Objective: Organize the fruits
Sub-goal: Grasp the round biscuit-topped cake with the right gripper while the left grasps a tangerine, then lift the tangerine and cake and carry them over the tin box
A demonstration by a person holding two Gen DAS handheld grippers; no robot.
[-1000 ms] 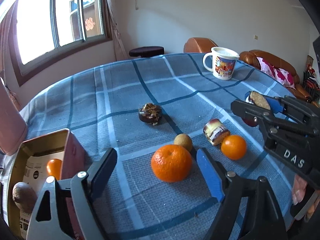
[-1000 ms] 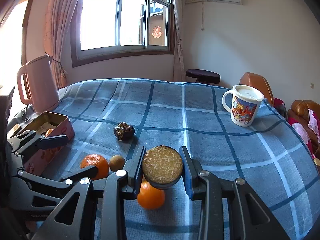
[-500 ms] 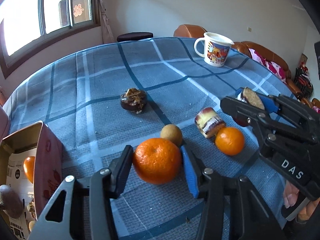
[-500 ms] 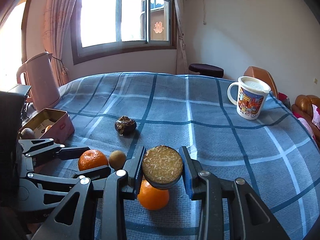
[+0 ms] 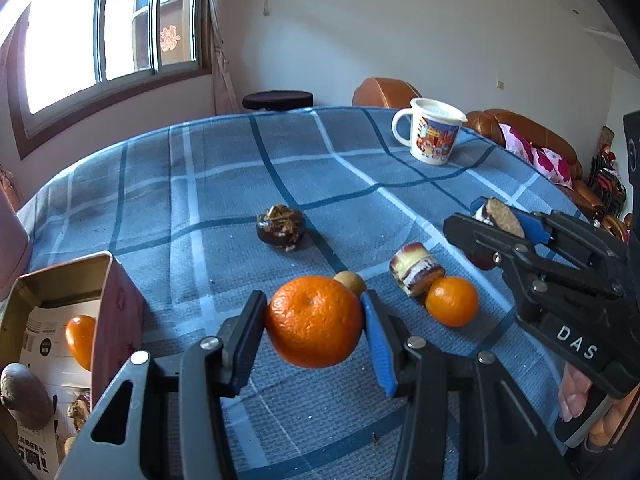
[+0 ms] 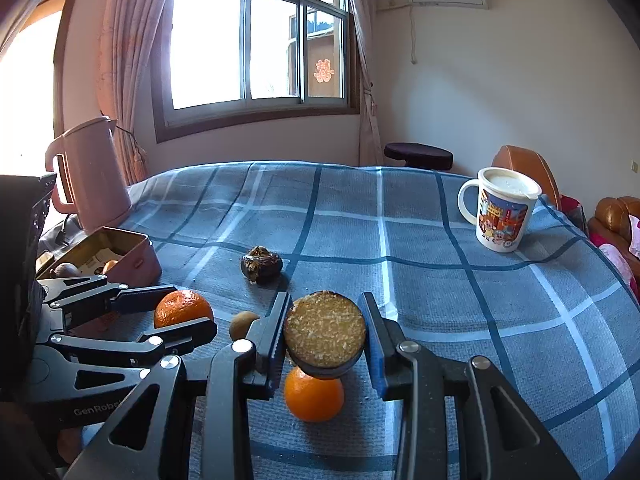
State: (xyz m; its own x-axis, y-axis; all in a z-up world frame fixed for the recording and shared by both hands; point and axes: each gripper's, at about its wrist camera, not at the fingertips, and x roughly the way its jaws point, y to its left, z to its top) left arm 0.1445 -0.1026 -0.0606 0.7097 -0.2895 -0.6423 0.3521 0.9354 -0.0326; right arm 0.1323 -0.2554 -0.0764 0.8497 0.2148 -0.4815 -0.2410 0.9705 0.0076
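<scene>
My left gripper (image 5: pixel 314 330) is shut on a large orange (image 5: pixel 314 321) and holds it just above the blue checked tablecloth; the orange also shows in the right wrist view (image 6: pixel 182 309). My right gripper (image 6: pixel 325 334) is shut on a round brown cake (image 6: pixel 325 333), held above a smaller orange (image 6: pixel 314 397). That smaller orange (image 5: pixel 452 301) lies on the cloth beside a small brown fruit (image 5: pixel 350 281). A pink tin box (image 5: pixel 56 320) at the left holds an orange (image 5: pixel 80 340) and a brown fruit (image 5: pixel 24 396).
A chocolate cake (image 5: pixel 281 227) and a small roll cake (image 5: pixel 415 268) lie mid-table. A white mug (image 5: pixel 433 136) stands at the far right. A pink kettle (image 6: pixel 90 178) stands behind the tin box (image 6: pixel 116 256). Sofa and stool stand beyond the table.
My left gripper closed on the large orange and lifted it slightly off the cloth. My right gripper kept its hold on the round cake and barely moved.
</scene>
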